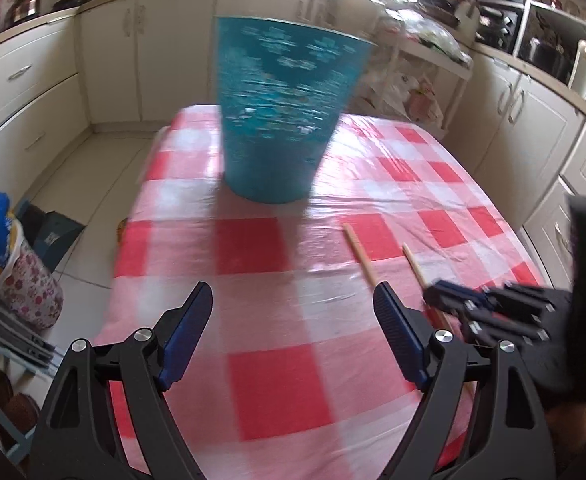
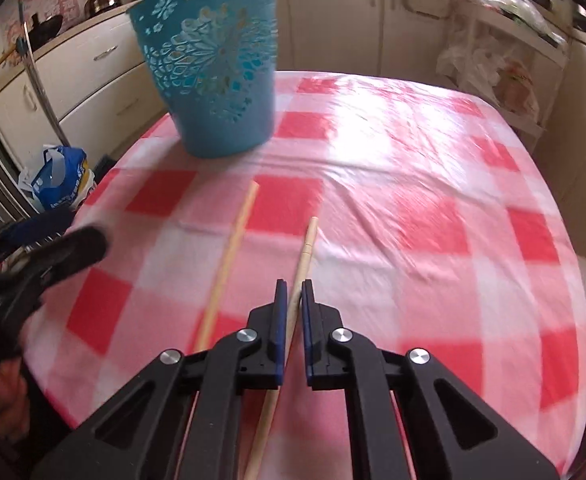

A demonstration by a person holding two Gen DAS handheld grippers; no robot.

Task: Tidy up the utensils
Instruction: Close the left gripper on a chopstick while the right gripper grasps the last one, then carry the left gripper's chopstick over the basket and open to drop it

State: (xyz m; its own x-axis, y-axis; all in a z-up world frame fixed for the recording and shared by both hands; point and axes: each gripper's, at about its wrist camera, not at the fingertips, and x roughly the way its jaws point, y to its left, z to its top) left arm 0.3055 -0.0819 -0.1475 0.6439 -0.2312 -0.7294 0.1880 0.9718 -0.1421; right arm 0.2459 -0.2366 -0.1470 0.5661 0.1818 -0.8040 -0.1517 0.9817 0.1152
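A tall blue holder (image 1: 277, 120) with cut-out patterns (image 2: 209, 76) stands upright at the far side of the red-and-white checked table (image 1: 277, 392). Two wooden chopsticks lie side by side on the cloth. My right gripper (image 2: 294, 286) is shut on the right chopstick (image 2: 307, 244), which runs between its pads and out past the tips. The other chopstick (image 2: 233, 252) lies free just to its left. In the left wrist view both chopsticks (image 1: 359, 254) sit right of my left gripper (image 1: 293, 292), which is open and holds nothing, well short of the holder. The right gripper (image 1: 441, 298) shows at that view's right edge.
Cream kitchen cabinets (image 1: 33, 92) surround the table on three sides. A blue shopping bag (image 2: 59, 178) and a floral bag (image 1: 29, 288) sit on the floor off the table's left edge. A cluttered white rack (image 1: 425, 64) stands behind the table on the right.
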